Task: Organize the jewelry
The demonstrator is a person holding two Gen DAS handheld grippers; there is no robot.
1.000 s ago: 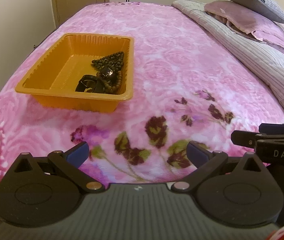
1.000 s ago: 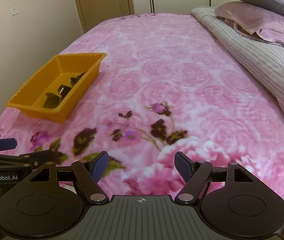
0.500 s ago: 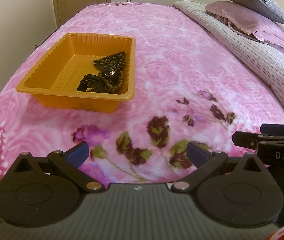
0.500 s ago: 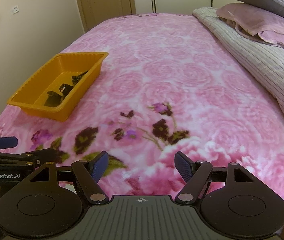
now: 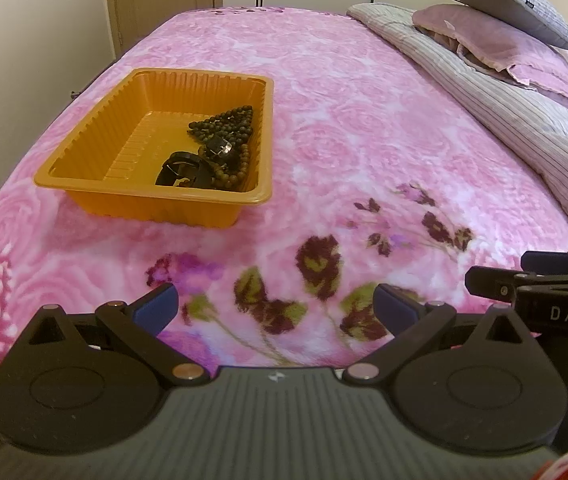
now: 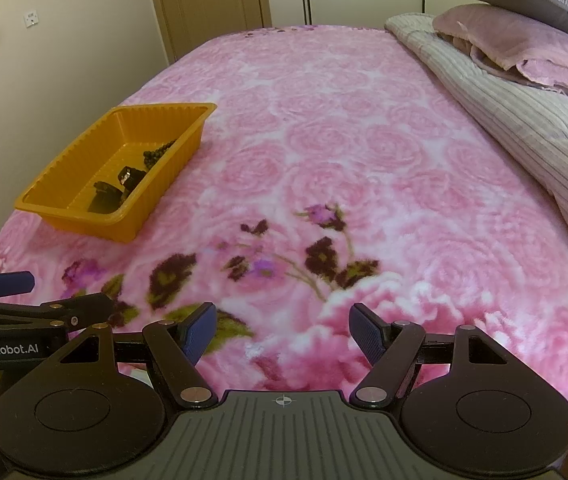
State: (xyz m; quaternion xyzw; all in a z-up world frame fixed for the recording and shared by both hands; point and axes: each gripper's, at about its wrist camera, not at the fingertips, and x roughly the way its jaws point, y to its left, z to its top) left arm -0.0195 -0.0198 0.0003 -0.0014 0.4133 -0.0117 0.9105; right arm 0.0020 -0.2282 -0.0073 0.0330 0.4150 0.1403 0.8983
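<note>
Hovering side by side over a pink floral bedspread [image 5: 364, 128], the left gripper [image 5: 275, 306] and right gripper [image 6: 281, 330] both hang spread and empty, the orange tray [image 5: 83, 184] ahead-left of each holding dark beads [image 5: 223, 120], suggesting little remains but a careful retreat.

"DAS" on right hand-held gripper [image 5: 556, 300], "GenRobot.AI" on left hand-held gripper [image 6: 7, 320]

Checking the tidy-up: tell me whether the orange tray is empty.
Not empty. The orange tray holds dark beads and a black watch in one corner.
</note>
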